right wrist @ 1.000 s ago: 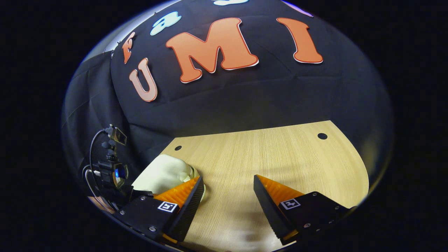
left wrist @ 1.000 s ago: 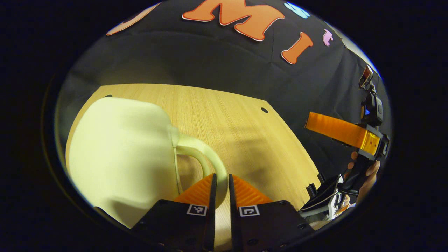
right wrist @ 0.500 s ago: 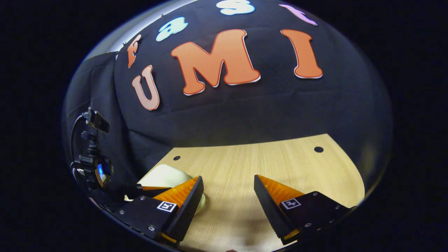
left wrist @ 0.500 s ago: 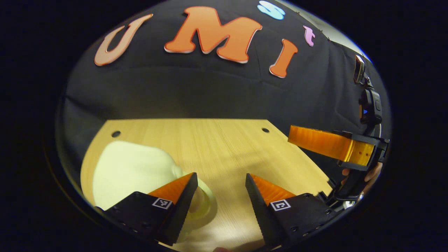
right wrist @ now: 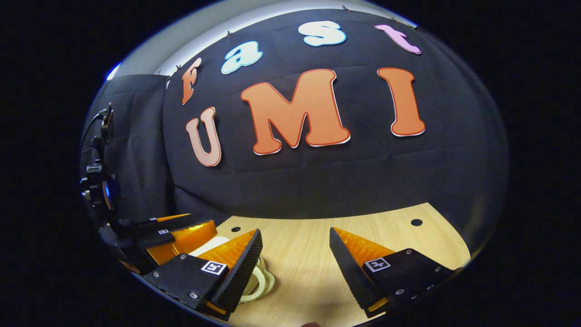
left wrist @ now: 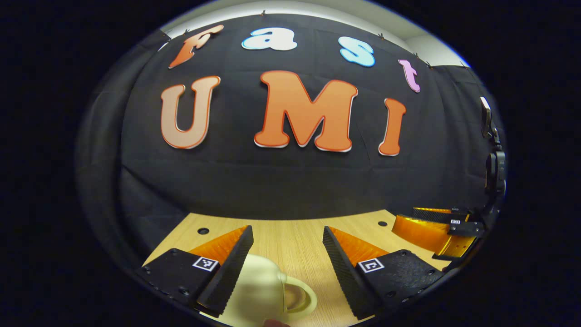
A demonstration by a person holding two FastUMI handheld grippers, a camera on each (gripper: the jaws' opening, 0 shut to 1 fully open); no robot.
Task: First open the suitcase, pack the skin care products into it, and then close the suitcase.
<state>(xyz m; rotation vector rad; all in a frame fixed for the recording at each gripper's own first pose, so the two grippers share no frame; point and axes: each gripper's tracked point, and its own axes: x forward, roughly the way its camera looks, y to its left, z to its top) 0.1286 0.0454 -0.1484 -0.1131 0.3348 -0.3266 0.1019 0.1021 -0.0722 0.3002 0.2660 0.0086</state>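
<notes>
Suitcase, pale cream with a looped handle, lying shut on the wooden table, low between the left gripper fingers, nearer the left-hand finger and perhaps brushing it, though hard to tell from this angle. Handle free, pinched by neither finger.

Step in hand, by the look of things: finished, or a pull-back after closing. No skin care products on the bare table, so probably packed inside, though unprovable with the lid down. To finish well: lift both tools straight up and away, clear of the handle loop, without nudging the shell; check the lid seam sits flush before leaving.

Left gripper jaws spread wide, holding nothing. Right gripper jaws likewise wide apart and empty, bare wood between them; edge of the suitcase handle peeking out just past its left-hand finger.

Further out: the right gripper seen from the left gripper view at the right edge, orange fingers level above the table; the left gripper likewise at the left of the right gripper view, close over the suitcase. Black cloth wall behind.
</notes>
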